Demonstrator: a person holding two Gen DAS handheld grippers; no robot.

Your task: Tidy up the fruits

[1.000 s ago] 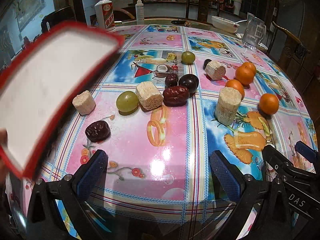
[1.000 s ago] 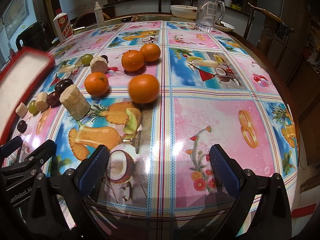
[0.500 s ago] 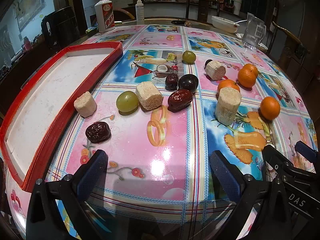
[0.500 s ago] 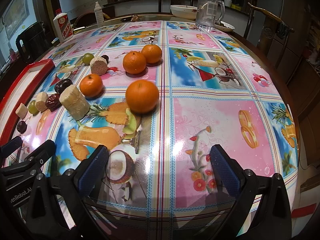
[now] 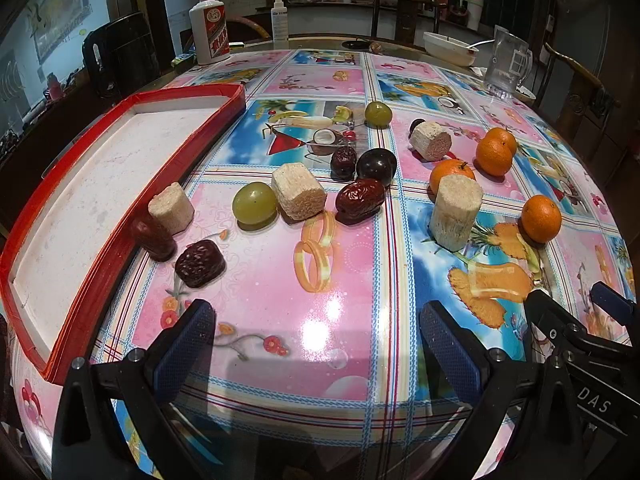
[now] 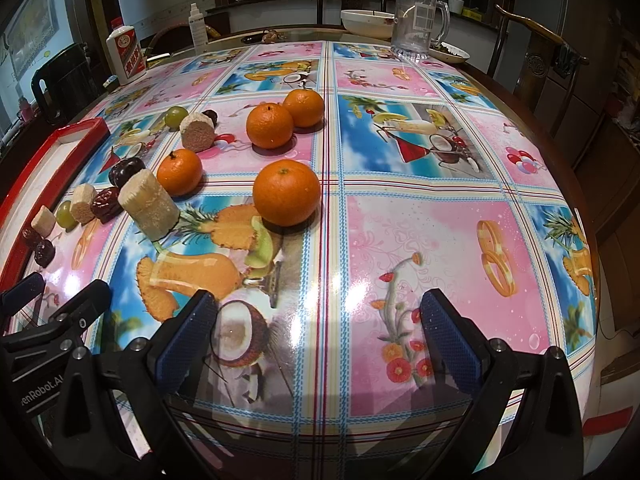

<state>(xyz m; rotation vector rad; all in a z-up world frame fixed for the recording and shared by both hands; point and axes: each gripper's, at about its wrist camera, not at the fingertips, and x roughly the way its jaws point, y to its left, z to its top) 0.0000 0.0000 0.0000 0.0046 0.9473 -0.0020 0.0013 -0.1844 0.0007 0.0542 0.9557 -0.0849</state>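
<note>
I judge nothing sorted yet: my left gripper (image 5: 316, 344) and right gripper (image 6: 318, 330) hang spread and empty at frame bottom, the red tray (image 5: 120, 196) at left bare, every fruit, like the oranges (image 6: 286, 193), loose mid-frame.

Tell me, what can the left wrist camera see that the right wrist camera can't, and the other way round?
Only the left wrist view shows the whole white inside of the red-rimmed tray, empty, with a date against its rim. Only the right wrist view shows the bare right side of the table and the plate behind the glass mug. Both share the four oranges, such as the nearest, the green grapes, dates, pale cut stalk pieces and white bottle. Left gripper and right gripper are both open, holding nothing.
</note>
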